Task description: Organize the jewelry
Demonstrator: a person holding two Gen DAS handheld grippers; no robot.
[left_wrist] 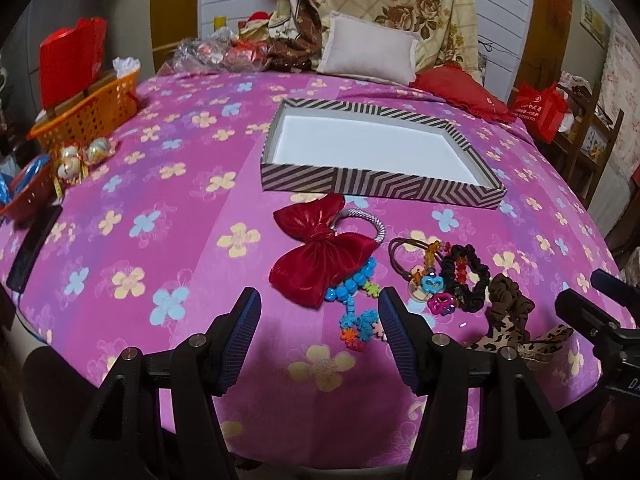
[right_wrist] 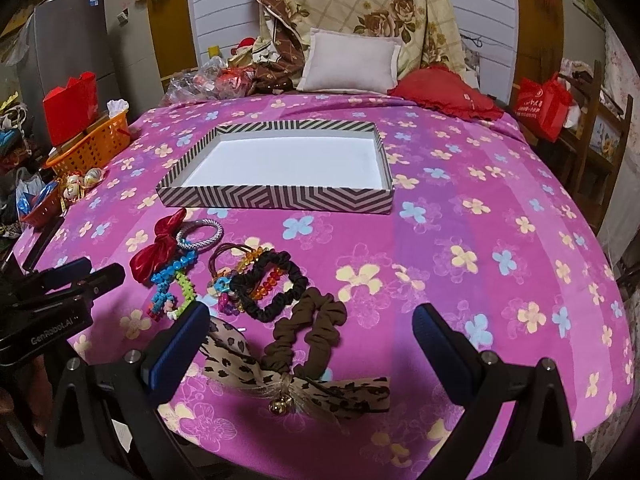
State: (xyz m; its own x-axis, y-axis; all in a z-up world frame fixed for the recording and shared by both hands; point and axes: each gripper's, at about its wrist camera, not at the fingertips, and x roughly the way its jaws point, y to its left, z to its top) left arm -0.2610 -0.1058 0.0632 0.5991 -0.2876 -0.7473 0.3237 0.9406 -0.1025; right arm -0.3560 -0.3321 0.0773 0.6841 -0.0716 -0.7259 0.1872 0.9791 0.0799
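Observation:
A striped box with a bare white floor sits mid-bed. In front of it lie a red bow hair tie, blue bead bracelets, a black scrunchie, and a brown scrunchie with a leopard bow. My left gripper is open and empty, just short of the bow and beads. My right gripper is open around the brown scrunchie, not touching it. Each gripper also shows in the other view: the right gripper, the left gripper.
An orange basket with red boxes stands at the far left, with round ornaments and a red bowl nearby. A dark flat object lies at the left edge. Pillows line the headboard.

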